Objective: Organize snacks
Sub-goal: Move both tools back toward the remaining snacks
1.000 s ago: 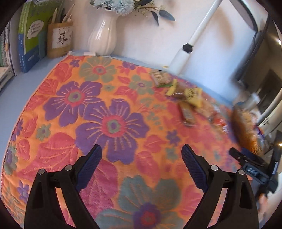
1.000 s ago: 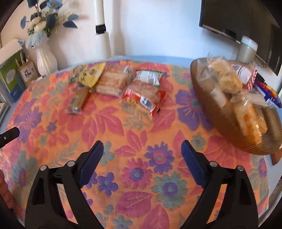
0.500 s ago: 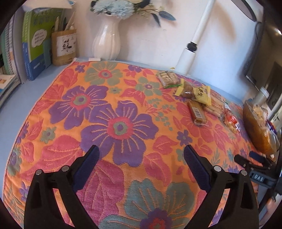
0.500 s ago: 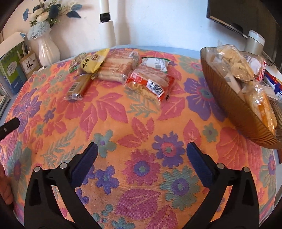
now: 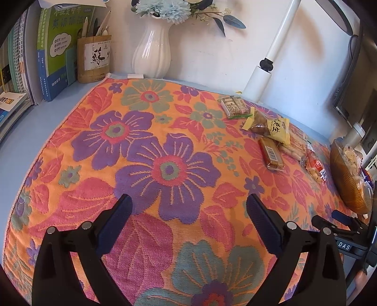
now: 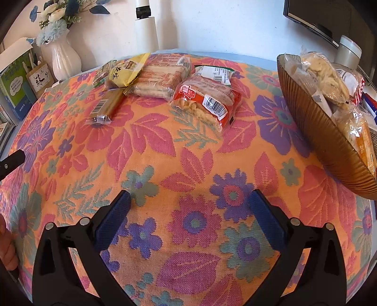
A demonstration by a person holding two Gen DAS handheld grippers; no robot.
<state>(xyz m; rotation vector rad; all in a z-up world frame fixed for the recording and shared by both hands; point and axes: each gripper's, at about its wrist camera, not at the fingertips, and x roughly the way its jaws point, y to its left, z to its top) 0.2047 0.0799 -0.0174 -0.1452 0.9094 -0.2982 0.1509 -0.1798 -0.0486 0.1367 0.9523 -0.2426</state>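
Several snack packs lie in a row at the far side of the flowered cloth: a yellow peanut pack [image 6: 126, 70], a brown bar [image 6: 107, 104], a clear cracker pack [image 6: 162, 77] and a red-labelled biscuit pack [image 6: 207, 100]. A brown ribbed basket [image 6: 313, 131] on the right holds more packs. My right gripper [image 6: 188, 203] hovers open over bare cloth, well short of the snacks. My left gripper [image 5: 188, 207] is open too, over the big purple flower; in its view the peanut pack [image 5: 278, 129] and the bar [image 5: 272, 154] lie far right.
A white vase [image 5: 152, 51] with blue flowers, a pen holder [image 5: 94, 58] and upright books [image 5: 56, 47] stand at the back left. A white lamp post [image 5: 261, 77] rises behind the snacks. A monitor [image 6: 313, 21] and grey cup [image 6: 348, 49] sit back right. A hand [image 6: 7, 249] shows at the left edge.
Both grippers' jaws have spread a little wider. Both views have tilted slightly, and in the right wrist view the snacks and basket now appear closer.
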